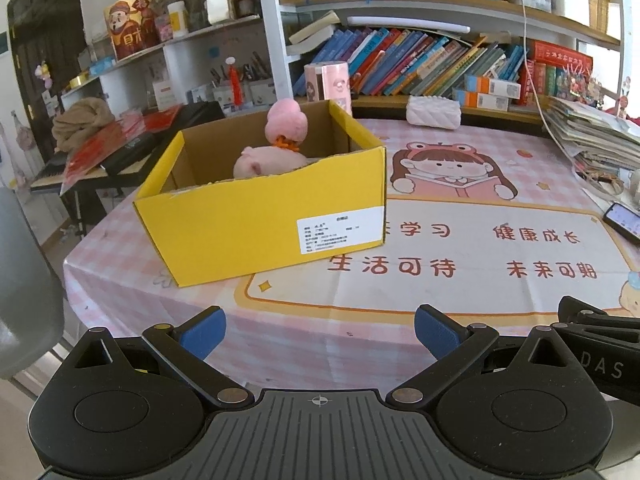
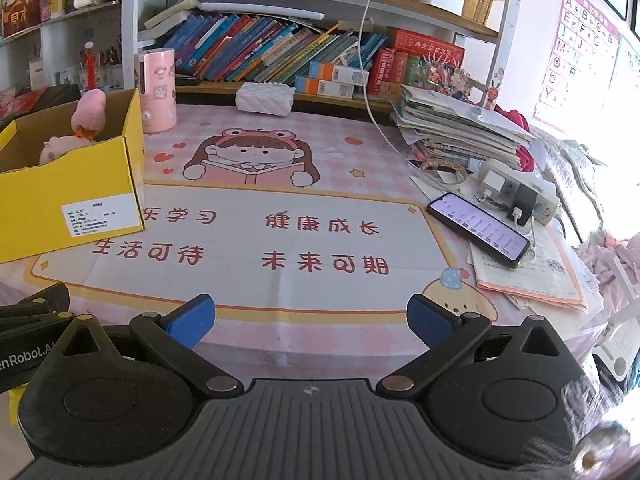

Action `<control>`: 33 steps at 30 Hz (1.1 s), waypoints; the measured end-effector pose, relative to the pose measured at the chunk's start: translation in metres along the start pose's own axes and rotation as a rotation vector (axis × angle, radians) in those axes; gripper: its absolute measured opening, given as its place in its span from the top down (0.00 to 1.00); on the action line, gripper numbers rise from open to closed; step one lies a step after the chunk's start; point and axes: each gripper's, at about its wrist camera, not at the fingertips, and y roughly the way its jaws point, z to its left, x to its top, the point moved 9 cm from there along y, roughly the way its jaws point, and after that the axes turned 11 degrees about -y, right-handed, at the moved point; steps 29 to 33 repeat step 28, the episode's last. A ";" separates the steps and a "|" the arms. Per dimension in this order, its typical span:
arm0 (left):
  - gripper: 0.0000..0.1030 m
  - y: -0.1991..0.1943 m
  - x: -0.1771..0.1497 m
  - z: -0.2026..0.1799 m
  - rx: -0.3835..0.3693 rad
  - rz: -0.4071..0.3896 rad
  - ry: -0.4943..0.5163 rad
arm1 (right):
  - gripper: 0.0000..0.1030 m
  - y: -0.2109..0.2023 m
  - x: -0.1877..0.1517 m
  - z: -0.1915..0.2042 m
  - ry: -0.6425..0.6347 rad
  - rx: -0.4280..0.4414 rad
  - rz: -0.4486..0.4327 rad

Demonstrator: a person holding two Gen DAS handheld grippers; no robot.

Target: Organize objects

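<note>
A yellow cardboard box (image 1: 256, 220) stands open on the pink table mat (image 1: 460, 292), left of centre. Inside it lie pink plush toys (image 1: 276, 148), one upright with a round pink head. My left gripper (image 1: 320, 332) hovers open over the table's near edge, in front of the box, with nothing between its blue pads (image 1: 202, 330). In the right wrist view the same box (image 2: 68, 196) sits at the far left with the plush toys (image 2: 78, 128) in it. My right gripper (image 2: 310, 322) is open and empty above the near edge of the mat (image 2: 300, 240).
A pink cylinder (image 2: 156, 90) stands behind the box, a white quilted pouch (image 2: 264, 98) by the bookshelf. To the right lie a lit phone (image 2: 478, 228) on papers, a power strip (image 2: 516, 192), and a stack of books (image 2: 452, 128). A dark side table (image 1: 104, 152) stands left.
</note>
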 end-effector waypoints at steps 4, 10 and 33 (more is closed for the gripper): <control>0.01 0.000 0.000 -0.003 -0.003 0.000 0.007 | 0.00 0.000 -0.002 -0.003 0.008 -0.009 0.004; 0.02 0.000 0.000 -0.004 -0.003 -0.001 0.008 | 0.00 -0.002 -0.003 -0.005 0.010 -0.026 0.003; 0.02 0.007 0.001 -0.002 -0.010 0.019 -0.002 | 0.00 0.000 0.000 -0.002 0.006 -0.038 0.013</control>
